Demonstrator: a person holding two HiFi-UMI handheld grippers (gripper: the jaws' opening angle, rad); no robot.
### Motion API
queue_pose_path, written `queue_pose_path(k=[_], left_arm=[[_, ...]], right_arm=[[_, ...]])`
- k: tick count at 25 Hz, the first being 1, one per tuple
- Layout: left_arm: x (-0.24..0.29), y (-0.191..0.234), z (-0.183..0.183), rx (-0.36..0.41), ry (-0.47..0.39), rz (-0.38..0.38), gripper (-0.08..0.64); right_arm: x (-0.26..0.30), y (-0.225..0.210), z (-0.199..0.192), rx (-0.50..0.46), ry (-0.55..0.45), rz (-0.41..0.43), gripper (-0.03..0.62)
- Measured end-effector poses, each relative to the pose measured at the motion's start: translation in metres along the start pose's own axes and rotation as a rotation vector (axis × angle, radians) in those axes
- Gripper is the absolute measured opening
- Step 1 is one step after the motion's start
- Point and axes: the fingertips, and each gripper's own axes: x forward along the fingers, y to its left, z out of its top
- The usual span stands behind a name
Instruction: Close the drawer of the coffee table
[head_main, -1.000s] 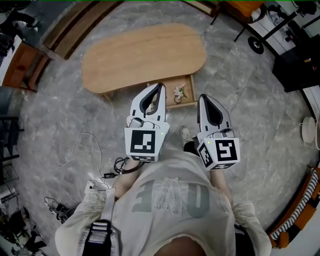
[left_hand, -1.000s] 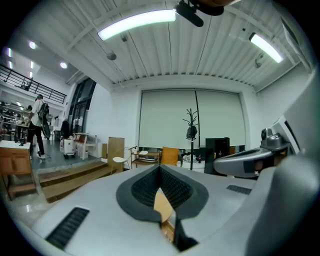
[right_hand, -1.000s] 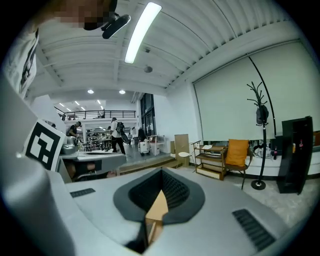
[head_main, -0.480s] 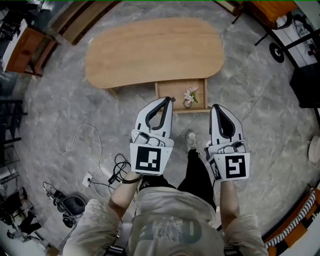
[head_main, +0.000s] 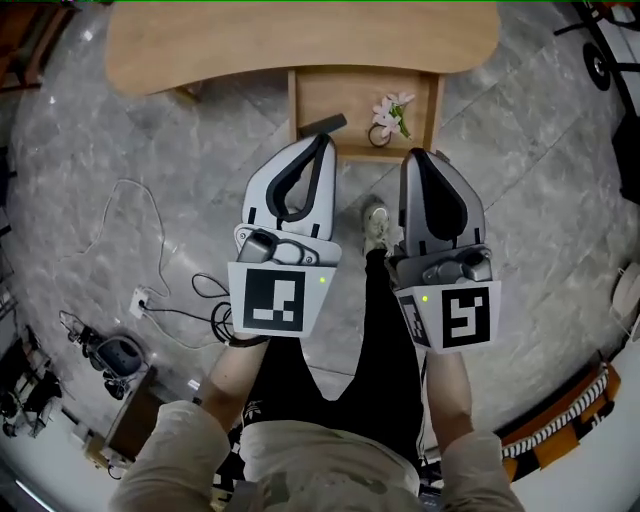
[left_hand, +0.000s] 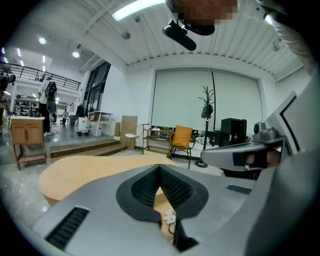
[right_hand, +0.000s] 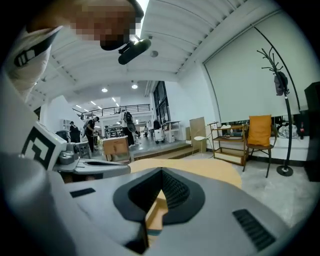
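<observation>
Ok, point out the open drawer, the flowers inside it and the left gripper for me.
drawer (head_main: 335, 95): head view, on its bare wooden floor.
flowers (head_main: 387, 108): head view, on the pale pink blossoms.
left gripper (head_main: 322, 140): head view, at the tip of its closed fingers.

The right gripper (right_hand: 161, 172) fills the lower frame, its jaws meeting at the tips with nothing between them; through the gap behind the tips shows the pale wood of the drawer (right_hand: 156, 212); the table (right_hand: 200, 167) lies beyond; the left gripper (right_hand: 85, 167) sits at the left; an orange chair (right_hand: 259, 131) and a coat stand (right_hand: 285, 125) stand at the right.
</observation>
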Motion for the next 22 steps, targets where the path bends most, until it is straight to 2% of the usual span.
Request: queue_pose_path(k=[3,6,12,15,16,18,19,22], left_arm=[[0.001,-0.001,-0.026,-0.031,0.004,0.006,0.008],[0.003,-0.007,-0.042,-0.039,0.009,-0.021,0.008],[0.017,-0.009,-0.054,-0.005,0.038,-0.040,0.008],[0.030,-0.017,-0.068,0.043,0.108,-0.123,0.008],[0.036,-0.023,-0.079,0.079,0.154,-0.178,0.013],[0.049,-0.034,-0.111,0.210,0.266,-0.305,0.098],[0.055,-0.038,-0.132,0.303,0.330,-0.364,0.126],[0.065,-0.045,-0.207,0.633,0.531,-0.503,0.139]], right_arm=[[-0.004,0.006,-0.039,0.003,0.056,0.019,0.006],[-0.003,0.005,-0.062,-0.005,0.090,0.024,0.006],[0.009,-0.007,-0.069,-0.010,0.105,0.027,0.005],[0.015,-0.012,-0.072,-0.030,0.127,0.036,0.006],[0.016,-0.014,-0.074,-0.036,0.137,0.039,0.006],[0.017,-0.018,-0.081,-0.048,0.162,0.044,0.006],[0.017,-0.021,-0.086,-0.052,0.177,0.046,0.005],[0.015,-0.028,-0.103,-0.055,0.226,0.043,0.005]])
